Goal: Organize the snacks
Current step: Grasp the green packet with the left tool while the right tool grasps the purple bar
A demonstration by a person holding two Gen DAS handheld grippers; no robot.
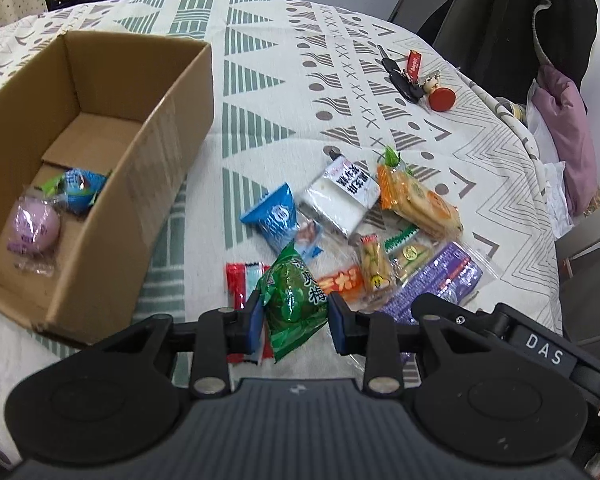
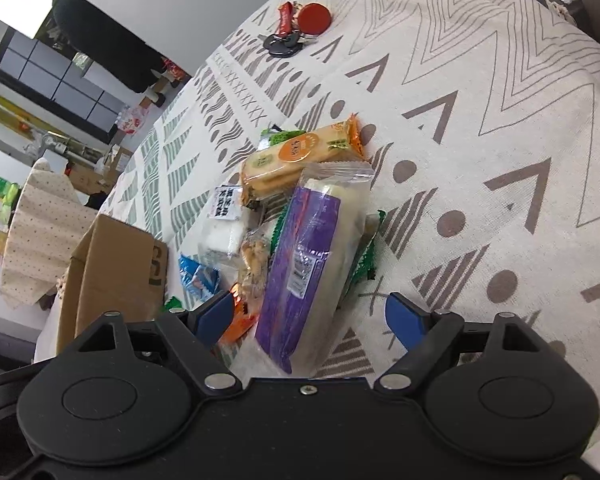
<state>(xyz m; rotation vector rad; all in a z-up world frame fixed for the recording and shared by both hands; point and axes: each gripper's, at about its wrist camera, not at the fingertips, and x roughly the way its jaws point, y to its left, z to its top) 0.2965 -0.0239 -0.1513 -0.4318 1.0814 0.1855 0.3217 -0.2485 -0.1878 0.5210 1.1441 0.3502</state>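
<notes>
Left gripper (image 1: pixel 296 316) nearest the lens, fingers closed onto a green plum-candy packet (image 1: pixel 294 300), pads pressing both its sides; packet sits at the near edge of the snack pile on the surface (image 1: pixel 260 92), overlapping a red-striped wrapper (image 1: pixel 238 280); cardboard box (image 1: pixel 172 152) to the left, open, holding a pink round snack (image 1: pixel 34 226) and a blue packet (image 1: pixel 80 190); rest of pile right of the box: blue bag (image 1: pixel 276 214), white packet with black label (image 1: pixel 342 194), orange cracker pack (image 1: pixel 420 202), purple packet (image 1: pixel 436 280); keys with red tags (image 1: pixel 410 80) well apart toward the far edge; right gripper (image 2: pixel 310 320) wide open, holding nothing, blue pads either side of the purple packet (image 2: pixel 300 264) without touching it; cracker pack (image 2: pixel 296 160) just beyond; box (image 2: pixel 112 272) off to its left.
</notes>
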